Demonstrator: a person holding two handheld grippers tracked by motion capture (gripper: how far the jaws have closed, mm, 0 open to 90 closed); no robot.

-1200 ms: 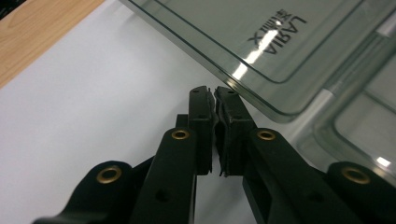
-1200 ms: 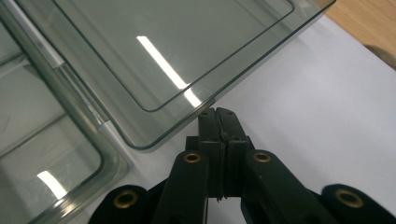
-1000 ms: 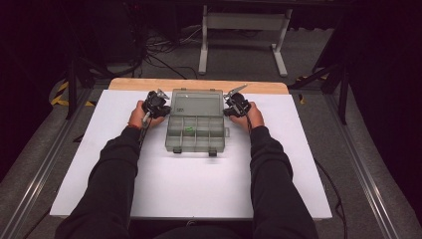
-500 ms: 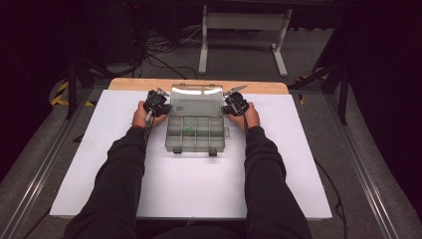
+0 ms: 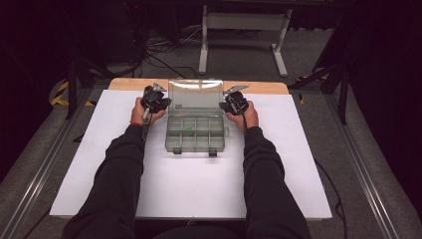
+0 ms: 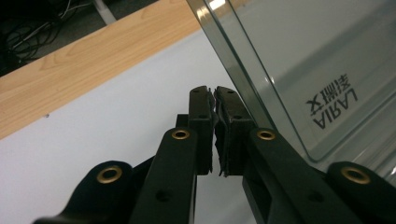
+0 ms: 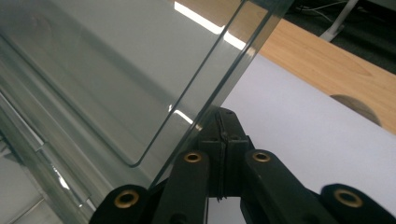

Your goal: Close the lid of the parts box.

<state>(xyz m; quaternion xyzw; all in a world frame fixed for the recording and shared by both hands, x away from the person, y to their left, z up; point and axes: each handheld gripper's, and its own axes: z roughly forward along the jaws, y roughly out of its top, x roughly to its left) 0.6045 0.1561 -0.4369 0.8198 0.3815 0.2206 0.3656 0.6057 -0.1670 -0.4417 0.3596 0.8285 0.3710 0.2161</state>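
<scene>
The lid (image 5: 195, 92) of the clear compartment box (image 5: 195, 133) is now seen raised to roughly upright; a second ago it was lying lower, so an opening of the box is judged to be nearly complete. The box is placed on the white desk (image 5: 99, 164) at its centre, toward twelve o'clock, with its two latches (image 5: 194, 153) facing six o'clock.

The left gripper (image 5: 160, 103) is held at the lid's nine o'clock edge, the right gripper (image 5: 225, 105) at its three o'clock edge. In the left gripper view the jaws are seen pressed together just beside the lid's edge (image 6: 243, 84), with nothing between them. In the right gripper view the jaws are likewise closed and empty, set against the lid's edge (image 7: 219, 88). The lid is therefore judged to be propped from both sides, not clamped.

A small green item (image 5: 188, 130) is noted in one compartment of the tray; the other compartments cannot be read. A bare wooden strip (image 5: 134, 83) is seen along the desk's twelve o'clock edge, with a grey frame (image 5: 244, 22) and cables (image 5: 149, 45) on the floor beyond. No obstruction is observed around the box; only the person's forearms (image 5: 124, 164) flank it.
</scene>
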